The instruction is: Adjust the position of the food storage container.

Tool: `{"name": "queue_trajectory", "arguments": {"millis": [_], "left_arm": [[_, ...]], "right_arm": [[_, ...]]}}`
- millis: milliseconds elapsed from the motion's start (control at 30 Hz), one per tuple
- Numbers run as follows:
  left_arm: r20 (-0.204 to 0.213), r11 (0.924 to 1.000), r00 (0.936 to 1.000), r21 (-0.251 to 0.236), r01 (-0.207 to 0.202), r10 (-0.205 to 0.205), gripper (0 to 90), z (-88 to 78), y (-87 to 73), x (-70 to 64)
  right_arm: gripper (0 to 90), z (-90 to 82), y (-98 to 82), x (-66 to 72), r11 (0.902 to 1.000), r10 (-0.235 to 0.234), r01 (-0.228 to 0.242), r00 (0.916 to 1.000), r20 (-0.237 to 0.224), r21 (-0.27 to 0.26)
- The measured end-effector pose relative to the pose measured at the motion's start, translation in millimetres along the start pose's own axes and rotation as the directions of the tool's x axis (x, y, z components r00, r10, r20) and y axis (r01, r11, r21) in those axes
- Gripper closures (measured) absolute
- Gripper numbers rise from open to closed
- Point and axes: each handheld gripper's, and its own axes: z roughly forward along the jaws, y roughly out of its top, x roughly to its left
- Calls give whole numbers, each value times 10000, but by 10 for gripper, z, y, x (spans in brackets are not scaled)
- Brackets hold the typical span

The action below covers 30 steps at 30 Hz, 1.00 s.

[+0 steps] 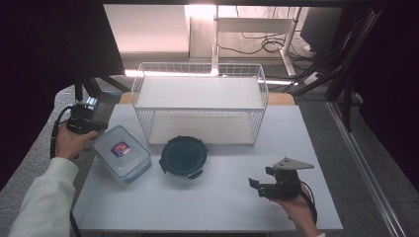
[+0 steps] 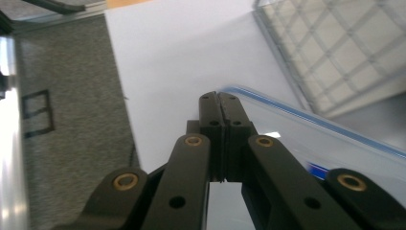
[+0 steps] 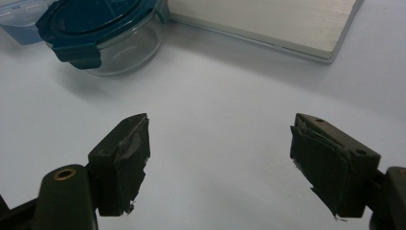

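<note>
High view: left gripper at the left edge of the white table, just beside the far-left corner of the rectangular clear container with its labelled lid. Round glass container with a dark teal lid near the middle, just right of the rectangular one and in front of the white wire rack. Right gripper near the front right, well apart from both containers, jaws apart over bare table.

Left gripper view: left gripper with jaws pressed flat together, nothing between them, tips just over or against the blue-edged rim of the rectangular clear container; contact impossible to confirm. Wire rack far right, bare table ahead.

Right gripper view: right gripper with pads wide apart, holding nothing. Round glass container at far left, teal clip latch facing the camera; a corner of the rectangular clear container behind it; the rack's white base board far right.

Step in hand, by judgement: approach to the rectangular container with closed jaws, likely to nudge it or press its lid, not to grasp it. Next move, if a nudge: steady sideways push low on the wall, without tipping it or knocking the round one. If a lift: jaws reopened wide first, then set astride the rim.
</note>
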Motion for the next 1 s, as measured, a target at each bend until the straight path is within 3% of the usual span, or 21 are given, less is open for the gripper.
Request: {"name": "queue_trajectory", "arguments": {"millis": [167, 233, 267, 300, 400, 533, 567, 600, 633, 867, 933, 1000], "left_arm": [[-522, 9978, 9977, 529, -411, 439, 898, 210, 111, 106], [-785, 9917, 9933, 1030, -767, 850, 898, 317, 134, 120], [-785, 9917, 9933, 1030, -767, 850, 898, 317, 134, 120], [-1047, 9886, 9901, 1279, -801, 937, 898, 382, 142, 136], [-981, 9862, 9908, 1458, -782, 930, 898, 430, 142, 147], [-723, 9798, 9900, 1689, -1071, 1207, 898, 532, 132, 117], [-496, 9762, 9884, 1710, -1334, 1437, 898, 562, 130, 87], [-496, 9762, 9884, 1710, -1334, 1437, 896, 562, 130, 87], [-515, 9712, 9841, 1777, -1587, 1702, 896, 576, 136, 60], [-210, 9682, 9827, 1762, -1778, 1843, 899, 565, 132, 73], [-77, 9642, 9807, 1842, -1906, 1953, 899, 565, 132, 53], [-87, 9534, 9731, 2023, -2236, 2301, 899, 580, 130, 13]], "right_arm": [[211, 48, -24, 0, 9998, -14, 14, 10000, 5, 209], [211, 60, -39, -19, 9997, 34, -35, 10000, 39, 252], [211, 60, -39, -19, 9997, 34, -35, 10000, 39, 252], [211, 69, -51, -39, 9996, 71, -73, 10000, 71, 286], [211, 82, -62, -51, 9994, 116, -119, 9999, 84, 335], [211, 102, -80, -61, 9990, 153, -159, 9998, 148, 424], [211, 101, -82, -60, 9988, 144, -152, 9997, 180, 455], [211, 101, -82, -60, 9988, 144, -152, 9997, 180, 455], [212, 94, -83, -62, 9990, 166, -174, 9997, 192, 413], [212, 95, -90, -81, 9987, 257, -267, 9994, 228, 429], [212, 94, -93, -90, 9986, 275, -287, 9992, 281, 441], [212, 98, -96, -97, 9985, 265, -282, 9990, 371, 467]]}}
